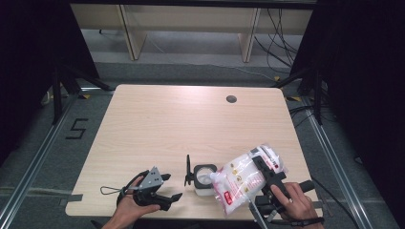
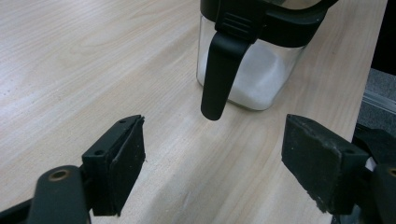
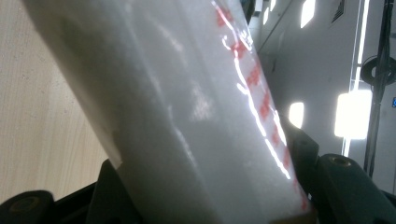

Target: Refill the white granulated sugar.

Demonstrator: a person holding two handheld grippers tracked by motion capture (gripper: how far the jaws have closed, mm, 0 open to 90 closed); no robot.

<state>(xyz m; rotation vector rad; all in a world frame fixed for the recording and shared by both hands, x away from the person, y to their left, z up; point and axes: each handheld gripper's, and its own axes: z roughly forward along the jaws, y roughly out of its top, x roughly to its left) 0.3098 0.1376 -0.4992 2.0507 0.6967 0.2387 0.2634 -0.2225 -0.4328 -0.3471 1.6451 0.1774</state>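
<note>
Sugar-like white grains fill the clear plastic bag (image 1: pixel 248 179), printed in red, which the right gripper (image 1: pixel 267 174) has clamped between its jaws and holds tilted above the near right part of the wooden table (image 1: pixel 181 124), one end hanging just over the open mouth of the square glass jar (image 1: pixel 204 179). That tilt looks meant to pour the grains into the jar, which already holds some white powder at its bottom. The jar's black hinged lid (image 1: pixel 188 171) is swung up on its left, out of the way of the mouth. To the jar's left, the left gripper (image 1: pixel 168 187) rests low by the near edge with its jaws wide apart and nothing between them, aimed at the jar, probably ready to steady it.
</note>
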